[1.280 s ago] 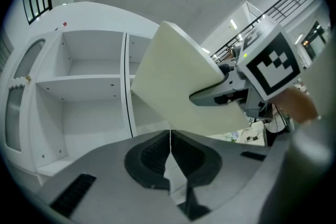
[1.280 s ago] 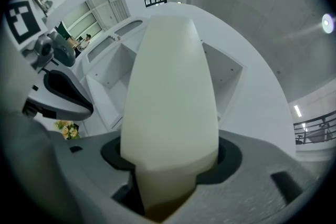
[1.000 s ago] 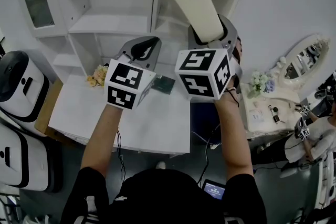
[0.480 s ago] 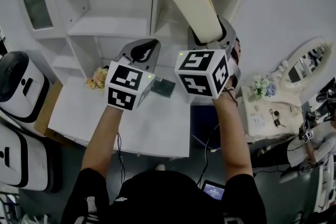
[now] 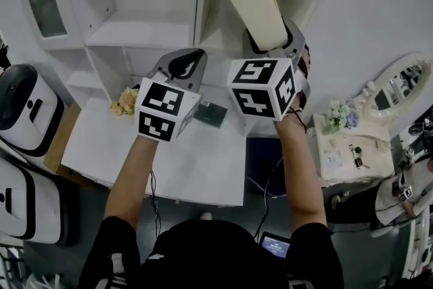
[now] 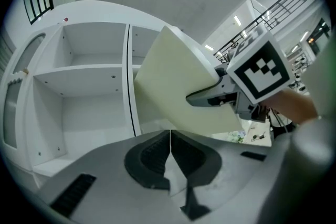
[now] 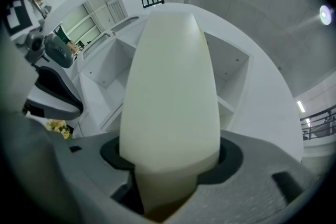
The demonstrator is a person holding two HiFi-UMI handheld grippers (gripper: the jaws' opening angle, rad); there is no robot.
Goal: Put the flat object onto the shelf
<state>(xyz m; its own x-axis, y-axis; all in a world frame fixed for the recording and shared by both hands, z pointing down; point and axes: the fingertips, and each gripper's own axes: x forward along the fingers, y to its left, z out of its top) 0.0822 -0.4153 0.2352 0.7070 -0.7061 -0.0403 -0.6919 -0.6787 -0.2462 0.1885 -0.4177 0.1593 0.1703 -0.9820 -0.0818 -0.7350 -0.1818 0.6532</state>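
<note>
A cream flat pad (image 5: 249, 0) sticks out from my right gripper (image 5: 270, 45), whose jaws are shut on its near end; it points into the white shelf unit (image 5: 145, 34) at the right-hand upper compartment. In the right gripper view the flat pad (image 7: 170, 92) fills the middle, wedged between the jaws, with the shelf unit (image 7: 233, 84) behind. My left gripper (image 5: 181, 68) hovers to the left at the same height, jaws pressed together and empty. From the left gripper view (image 6: 170, 157) the pad (image 6: 181, 89) and the right gripper (image 6: 220, 93) show at the right.
A white desk (image 5: 169, 152) stands below the shelves with a small flower bunch (image 5: 126, 99) and a dark flat item (image 5: 211, 112) on it. White cases (image 5: 24, 108) stand at the left. A vanity table with a mirror (image 5: 399, 81) is at the right.
Both grippers have edged a little toward the shelf unit, and the pad's tip now reaches slightly further to the right compartment. Both grips look unchanged.
</note>
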